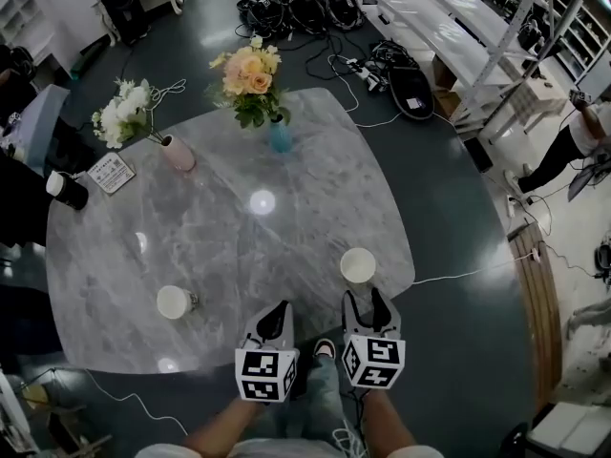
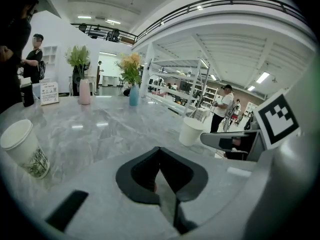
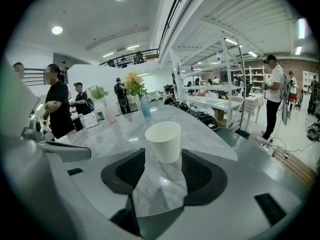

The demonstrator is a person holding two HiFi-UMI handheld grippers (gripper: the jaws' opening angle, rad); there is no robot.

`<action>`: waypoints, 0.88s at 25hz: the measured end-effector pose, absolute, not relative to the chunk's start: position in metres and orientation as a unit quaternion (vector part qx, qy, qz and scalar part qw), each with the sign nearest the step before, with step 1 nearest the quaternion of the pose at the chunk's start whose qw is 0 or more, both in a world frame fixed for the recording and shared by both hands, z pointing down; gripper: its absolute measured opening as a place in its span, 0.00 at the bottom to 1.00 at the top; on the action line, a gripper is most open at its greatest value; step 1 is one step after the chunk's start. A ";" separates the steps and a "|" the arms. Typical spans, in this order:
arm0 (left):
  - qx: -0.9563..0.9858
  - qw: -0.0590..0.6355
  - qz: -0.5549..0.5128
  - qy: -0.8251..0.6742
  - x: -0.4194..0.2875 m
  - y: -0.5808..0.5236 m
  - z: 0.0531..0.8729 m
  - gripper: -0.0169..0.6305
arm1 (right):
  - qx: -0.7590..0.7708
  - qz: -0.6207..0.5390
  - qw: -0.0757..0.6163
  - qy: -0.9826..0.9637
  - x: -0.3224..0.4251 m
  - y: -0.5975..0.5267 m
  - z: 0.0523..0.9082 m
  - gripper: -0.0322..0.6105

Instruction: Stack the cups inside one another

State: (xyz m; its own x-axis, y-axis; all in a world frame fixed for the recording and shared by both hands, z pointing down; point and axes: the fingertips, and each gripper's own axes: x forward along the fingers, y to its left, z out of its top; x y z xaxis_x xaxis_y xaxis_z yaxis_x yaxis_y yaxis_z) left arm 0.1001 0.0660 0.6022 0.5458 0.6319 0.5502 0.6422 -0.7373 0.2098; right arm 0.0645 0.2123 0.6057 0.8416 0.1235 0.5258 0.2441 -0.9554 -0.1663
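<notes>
Grippers first, since they're sitting nearest, at the bottom centre of the head view. The left gripper (image 1: 279, 305) is hanging over the near edge of the grey marble table (image 1: 286, 218) with its jaws pressed together. Its own view is showing the two black tips meeting with nothing pinched between them.

Just to the right, the right gripper (image 1: 365, 296) is holding its jaws spread wide. The plain white cup (image 1: 358, 265) is standing upright right at the mouth of that gap, near the table's lower right edge. Going by the right gripper view, the pads aren't pressing on it and marble is showing between the jaws below the cup.

Over at the lower left of the table, the second cup (image 1: 175, 301) is standing upright too. It's white with a greenish print low on its side, and it's sitting well apart from the first one, so nothing is nested.

Further up the frame, a pink vase (image 1: 178, 154) with white flowers and a blue vase (image 1: 279, 136) with peach and yellow flowers are standing near the far edge. A small printed card (image 1: 112, 172) and a dark cup with a white top (image 1: 67, 190) are sitting at the left edge.

Past the table, black cables (image 1: 296, 12) are lying in a heap on the dark floor at the top of the frame.
</notes>
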 end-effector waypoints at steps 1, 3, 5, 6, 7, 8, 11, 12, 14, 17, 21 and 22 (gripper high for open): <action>-0.879 0.009 -0.311 -0.362 0.101 0.067 0.603 0.02 | -0.952 -0.267 0.112 -0.095 0.067 0.213 0.608 0.35; -0.878 0.011 -0.314 -0.361 0.103 0.068 0.606 0.02 | -0.952 -0.274 0.104 -0.091 0.073 0.215 0.613 0.37; -0.877 0.014 -0.317 -0.361 0.105 0.068 0.609 0.02 | -0.950 -0.284 0.096 -0.089 0.078 0.216 0.619 0.39; -0.876 0.014 -0.319 -0.360 0.106 0.067 0.611 0.02 | -0.949 -0.288 0.094 -0.089 0.081 0.217 0.622 0.39; -0.876 0.015 -0.322 -0.359 0.108 0.067 0.614 0.02 | -0.948 -0.290 0.093 -0.088 0.084 0.218 0.624 0.40; -0.876 0.015 -0.324 -0.358 0.109 0.067 0.616 0.02 | -0.948 -0.292 0.092 -0.087 0.087 0.219 0.627 0.41; -0.875 0.014 -0.330 -0.354 0.112 0.068 0.622 0.02 | -0.947 -0.299 0.084 -0.079 0.094 0.221 0.632 0.42; -0.875 0.014 -0.331 -0.353 0.114 0.069 0.623 0.02 | -0.947 -0.301 0.079 -0.076 0.096 0.221 0.633 0.42; -0.876 0.015 -0.331 -0.351 0.117 0.069 0.625 0.02 | -0.948 -0.303 0.071 -0.073 0.101 0.222 0.635 0.42; -0.877 0.014 -0.333 -0.347 0.123 0.068 0.627 0.02 | -0.950 -0.296 0.071 -0.072 0.107 0.223 0.634 0.42; -0.878 0.013 -0.334 -0.342 0.126 0.068 0.628 0.02 | -0.951 -0.294 0.070 -0.071 0.112 0.224 0.635 0.42; -0.879 0.012 -0.335 -0.340 0.126 0.068 0.629 0.02 | -0.950 -0.294 0.070 -0.072 0.112 0.224 0.635 0.42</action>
State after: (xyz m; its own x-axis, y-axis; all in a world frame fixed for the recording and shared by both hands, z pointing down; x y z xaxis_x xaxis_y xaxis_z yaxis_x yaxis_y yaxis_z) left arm 0.1260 0.0678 0.6287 0.5441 0.5897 0.5968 0.6058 -0.7682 0.2068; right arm 0.1123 0.2243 0.6351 0.8166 0.0965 0.5690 0.1788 -0.9797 -0.0904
